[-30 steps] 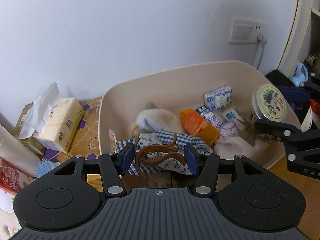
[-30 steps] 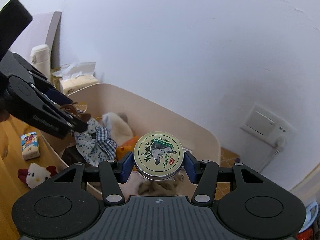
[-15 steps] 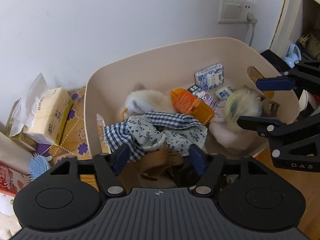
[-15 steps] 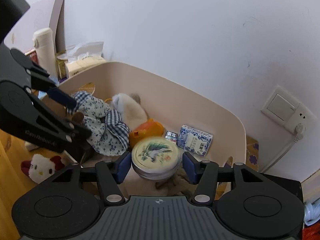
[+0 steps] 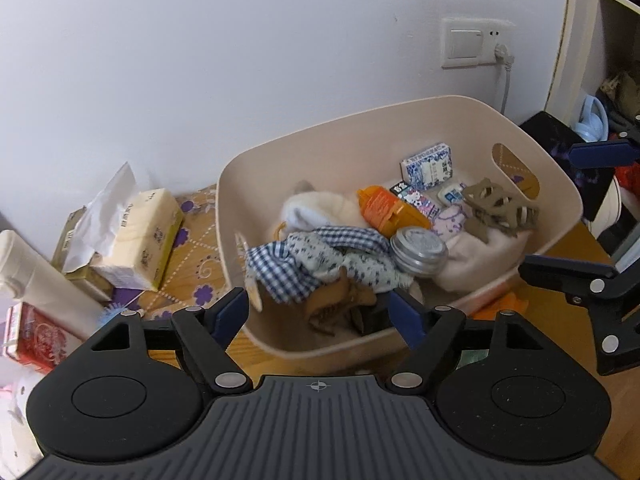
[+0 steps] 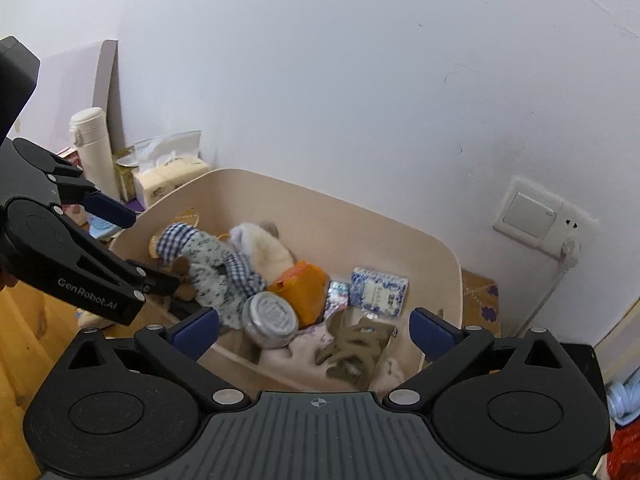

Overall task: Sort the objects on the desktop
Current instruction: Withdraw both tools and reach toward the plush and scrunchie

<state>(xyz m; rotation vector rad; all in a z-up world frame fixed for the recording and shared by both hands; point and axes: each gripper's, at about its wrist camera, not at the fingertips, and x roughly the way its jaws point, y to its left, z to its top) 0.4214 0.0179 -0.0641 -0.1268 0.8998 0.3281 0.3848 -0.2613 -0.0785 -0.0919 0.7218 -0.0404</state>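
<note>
A beige basket (image 5: 560, 184) (image 6: 452, 264) stands against the wall. My left gripper (image 5: 320, 314) (image 6: 136, 244) hovers over the basket's near edge, its jaws opening with nothing pressed between them. A brown hair claw clip (image 5: 336, 308) lies loose in the basket just below it. My right gripper (image 6: 314, 328) (image 5: 580, 212) hangs over the basket's right side, its jaws opening wide and empty. A round metal tin (image 6: 272, 314) (image 5: 418, 248) lies bottom up on the checked cloth (image 5: 304, 260) (image 6: 208, 264).
The basket also holds a white plush (image 5: 316, 208), an orange bottle (image 5: 384, 212), a blue-and-white box (image 5: 430, 162) and a tan claw clip (image 5: 500, 208). A tissue pack (image 5: 140, 236) and a white flask (image 6: 94, 148) stand to its left. A wall socket (image 5: 476, 42) with a cable is behind it.
The left gripper let go of the brown claw clip and the right let go of the tin. Both dropped into the basket, the tin turning bottom up. Both jaws opened wide.
</note>
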